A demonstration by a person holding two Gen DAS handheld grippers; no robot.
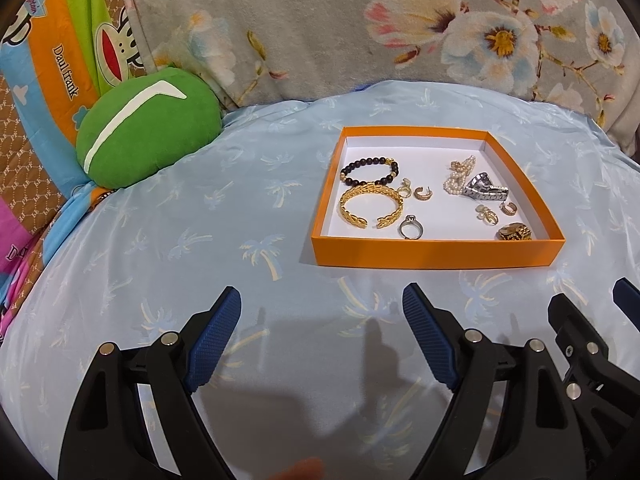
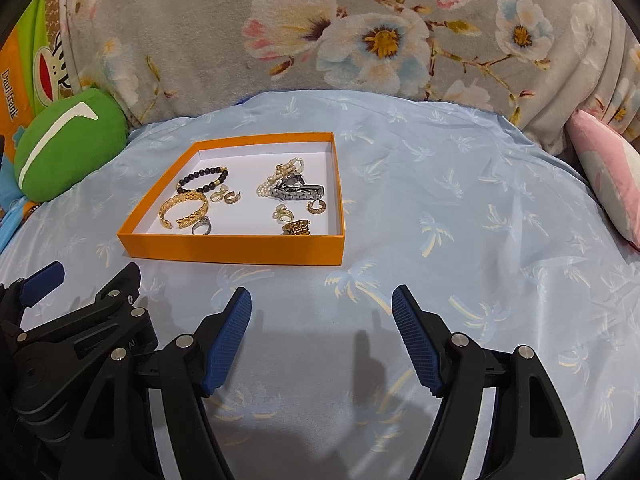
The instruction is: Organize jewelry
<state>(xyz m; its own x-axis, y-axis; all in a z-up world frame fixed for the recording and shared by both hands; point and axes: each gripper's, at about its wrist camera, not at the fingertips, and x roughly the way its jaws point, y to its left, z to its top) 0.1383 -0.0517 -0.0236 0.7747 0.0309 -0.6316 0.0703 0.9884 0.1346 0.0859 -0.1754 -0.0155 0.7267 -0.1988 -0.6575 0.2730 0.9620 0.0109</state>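
Observation:
An orange shallow box lies on a light blue sheet. Inside it are a black bead bracelet, a gold cuff, a silver ring, a pearl strand, a silver watch, a gold chunky ring and several small earrings. My left gripper is open and empty, in front of the box. My right gripper is open and empty, in front of the box's right corner.
A green round cushion lies at the left. A grey floral blanket rises behind the sheet. A pink pillow lies at the right edge. Colourful cartoon bedding is at far left.

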